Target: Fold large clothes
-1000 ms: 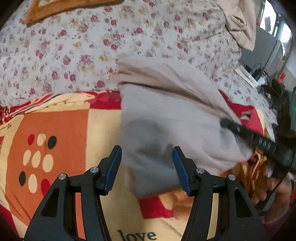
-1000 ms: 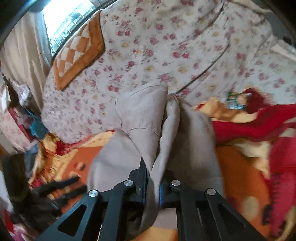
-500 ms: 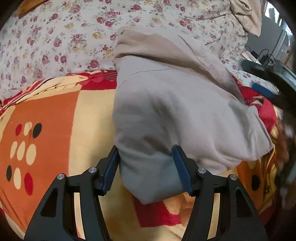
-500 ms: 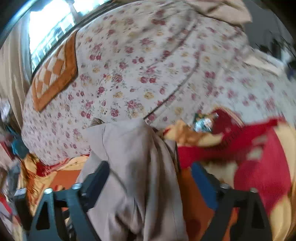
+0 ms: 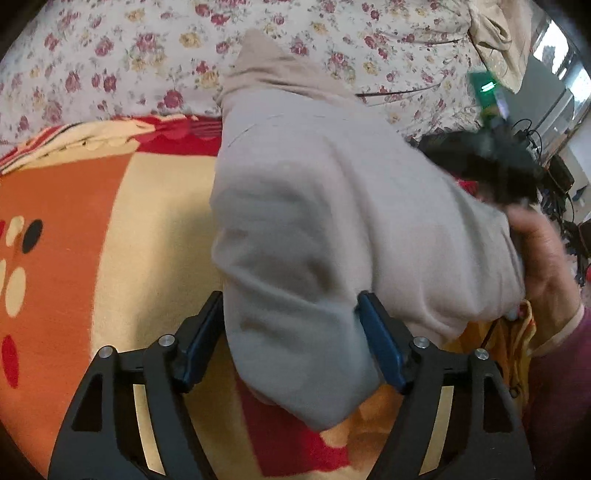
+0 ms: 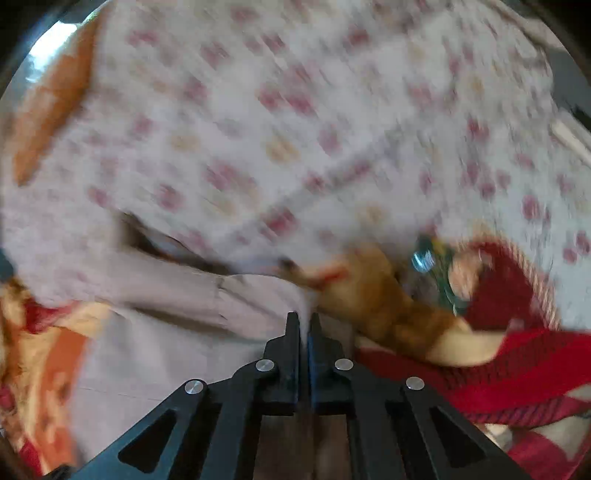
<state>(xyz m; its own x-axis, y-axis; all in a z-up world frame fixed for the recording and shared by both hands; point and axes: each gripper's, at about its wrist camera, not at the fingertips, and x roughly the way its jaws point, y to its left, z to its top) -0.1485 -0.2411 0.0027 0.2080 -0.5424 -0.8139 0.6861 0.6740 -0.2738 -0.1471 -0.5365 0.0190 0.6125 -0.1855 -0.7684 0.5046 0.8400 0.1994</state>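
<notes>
A beige-grey sweatshirt (image 5: 325,221) lies folded in a bundle on an orange, cream and red blanket (image 5: 110,229). My left gripper (image 5: 291,314) is open, and the near end of the bundle lies between its two fingers. In the blurred right wrist view my right gripper (image 6: 303,321) is shut, with its tips at the sweatshirt's (image 6: 177,325) edge; I cannot tell whether cloth is pinched between them. The right gripper's black body (image 5: 491,166) and the hand holding it show at the bundle's right side in the left wrist view.
A floral sheet (image 5: 147,55) covers the bed behind the blanket. Another beige cloth (image 5: 495,33) hangs at the far right. A red knitted cloth (image 6: 509,350) and a small green packet (image 6: 436,266) lie to the right of the sweatshirt. Cables and devices (image 5: 554,173) sit beyond the bed.
The left gripper moved forward until the bundle's near end lay between its open fingers. The right gripper let go of the cloth, opened wide, then closed again at the sweatshirt's edge, moving fast.
</notes>
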